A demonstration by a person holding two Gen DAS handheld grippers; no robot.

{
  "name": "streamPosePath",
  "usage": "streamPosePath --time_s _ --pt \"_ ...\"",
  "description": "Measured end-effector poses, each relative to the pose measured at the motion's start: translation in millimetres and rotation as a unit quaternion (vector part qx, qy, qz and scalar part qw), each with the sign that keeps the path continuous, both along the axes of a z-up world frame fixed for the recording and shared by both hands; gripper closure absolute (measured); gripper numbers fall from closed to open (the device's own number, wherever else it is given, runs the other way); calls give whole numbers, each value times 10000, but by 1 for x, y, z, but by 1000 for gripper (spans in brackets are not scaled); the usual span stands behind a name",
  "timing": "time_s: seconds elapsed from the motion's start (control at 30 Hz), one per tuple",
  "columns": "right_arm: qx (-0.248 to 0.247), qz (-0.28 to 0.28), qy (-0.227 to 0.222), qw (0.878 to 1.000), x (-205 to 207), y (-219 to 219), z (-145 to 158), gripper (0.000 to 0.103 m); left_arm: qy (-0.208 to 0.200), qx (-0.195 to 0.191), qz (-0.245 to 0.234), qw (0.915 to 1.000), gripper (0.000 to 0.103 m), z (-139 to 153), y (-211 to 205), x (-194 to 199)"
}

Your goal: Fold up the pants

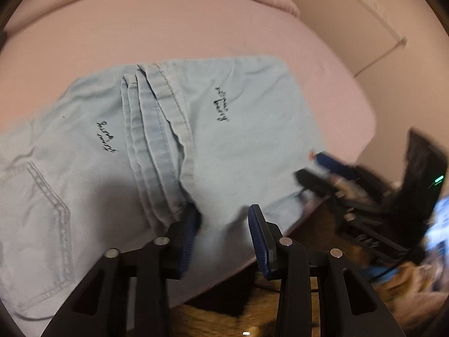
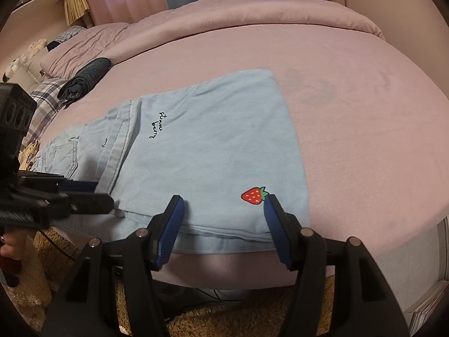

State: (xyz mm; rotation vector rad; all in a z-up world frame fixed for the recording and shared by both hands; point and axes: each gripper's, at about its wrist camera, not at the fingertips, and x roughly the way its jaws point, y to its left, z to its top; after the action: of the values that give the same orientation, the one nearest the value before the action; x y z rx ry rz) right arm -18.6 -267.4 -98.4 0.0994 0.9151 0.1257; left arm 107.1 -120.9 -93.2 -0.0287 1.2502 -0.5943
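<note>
Light blue pants lie folded on the pink bed, with black "strawberry" script and a red strawberry patch near the front hem. They also show in the left wrist view, with the leg hems stacked and a back pocket at left. My left gripper is open over the pants' near edge, beside the stacked hems. My right gripper is open, its fingertips at the front edge of the folded pants. The left gripper shows in the right wrist view, the right one blurred in the left wrist view.
The pink bed carries a rolled dark garment, a pink pillow, a plaid pillow and plush toys at the far left. A folded pink duvet lies at the back. A tan shaggy rug and cables lie below the bed edge.
</note>
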Motion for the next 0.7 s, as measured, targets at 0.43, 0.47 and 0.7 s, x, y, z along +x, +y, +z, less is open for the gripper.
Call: streamPosePath --time_s 0.43,0.47,0.7 --pt "-71 47 -3 10000 1 2 -1 43 312 -475 672 9961 97 -1 41 4" --pt "-79 47 4 10000 1 2 -1 43 298 -516 725 9956 97 0 44 1" --pt "-116 75 22 9999 2 2 -2 43 431 -819 851 9921 97 -3 73 -3"
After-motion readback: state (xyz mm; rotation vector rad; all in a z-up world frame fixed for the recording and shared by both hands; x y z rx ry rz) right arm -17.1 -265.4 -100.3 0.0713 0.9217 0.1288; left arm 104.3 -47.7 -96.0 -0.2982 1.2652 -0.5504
